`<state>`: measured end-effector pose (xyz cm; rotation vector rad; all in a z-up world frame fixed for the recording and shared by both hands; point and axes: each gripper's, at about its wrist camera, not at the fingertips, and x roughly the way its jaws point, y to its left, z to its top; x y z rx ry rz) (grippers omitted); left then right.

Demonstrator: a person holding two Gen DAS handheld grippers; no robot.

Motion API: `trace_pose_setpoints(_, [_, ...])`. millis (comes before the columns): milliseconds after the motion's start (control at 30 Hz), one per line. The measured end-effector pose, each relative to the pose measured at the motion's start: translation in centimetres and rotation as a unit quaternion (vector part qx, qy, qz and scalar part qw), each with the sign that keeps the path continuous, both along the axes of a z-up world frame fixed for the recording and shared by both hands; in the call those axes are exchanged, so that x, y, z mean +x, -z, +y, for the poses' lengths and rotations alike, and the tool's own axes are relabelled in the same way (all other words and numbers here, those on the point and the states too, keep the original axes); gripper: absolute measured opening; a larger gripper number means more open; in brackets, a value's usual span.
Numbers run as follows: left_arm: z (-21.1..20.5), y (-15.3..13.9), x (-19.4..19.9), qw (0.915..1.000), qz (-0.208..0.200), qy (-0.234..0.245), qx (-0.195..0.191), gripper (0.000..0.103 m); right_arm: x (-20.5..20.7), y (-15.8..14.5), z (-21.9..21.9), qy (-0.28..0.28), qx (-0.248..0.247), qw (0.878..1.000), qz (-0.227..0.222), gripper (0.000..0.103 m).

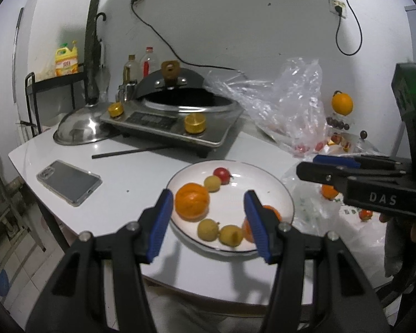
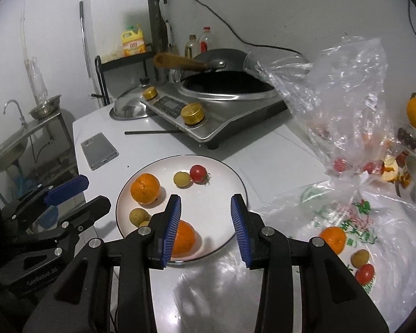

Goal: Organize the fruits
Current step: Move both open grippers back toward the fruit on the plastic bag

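Note:
A white plate [image 1: 266, 183] [image 2: 224, 172] on the table holds two oranges [image 1: 192, 201] [image 2: 145, 188], a cherry tomato [image 1: 221, 175] [image 2: 198, 174] and three small yellow fruits [image 1: 207, 230] [image 2: 182, 179]. My left gripper [image 1: 208, 222] is open and empty, hovering over the plate's near edge. My right gripper [image 2: 205, 222] is open and empty above the plate's near right part, beside the second orange [image 2: 183, 239]. An orange [image 2: 332, 239], a yellow fruit [image 2: 360, 258] and a tomato [image 2: 365, 274] lie on a plastic bag at the right.
An induction cooker [image 1: 174, 122] with a black wok stands behind the plate. A phone [image 1: 68, 181], a steel lid [image 1: 79, 127] and a black chopstick [image 1: 130, 152] lie at the left. Crumpled clear bags [image 2: 341, 105] with more fruit fill the right side.

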<state>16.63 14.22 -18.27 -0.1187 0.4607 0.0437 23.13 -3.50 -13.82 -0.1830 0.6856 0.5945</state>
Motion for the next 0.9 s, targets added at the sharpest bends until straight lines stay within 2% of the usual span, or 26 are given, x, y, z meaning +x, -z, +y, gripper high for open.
trace_pose_setpoints(533, [-4.3, -1.0, -0.1, 0.9996, 0.002, 0.022, 0.018, 0.056, -1.7, -1.1, -5.2, 0.027, 0.026, 0.999, -0.019, 0.040])
trace_pose_setpoints(633, [-4.7, -1.1, -0.2, 0.9995, -0.004, 0.026, 0.015, 0.076, -1.9, -1.2, -6.1, 0.032, 0.030, 0.999, -0.022, 0.040])
trace_pose_setpoints(900, [-6.5, -1.2, 0.2, 0.9990, -0.001, 0.038, 0.023, 0.076, -2.0, -1.4, -8.6, 0.050, 0.032, 0.998, -0.025, 0.041])
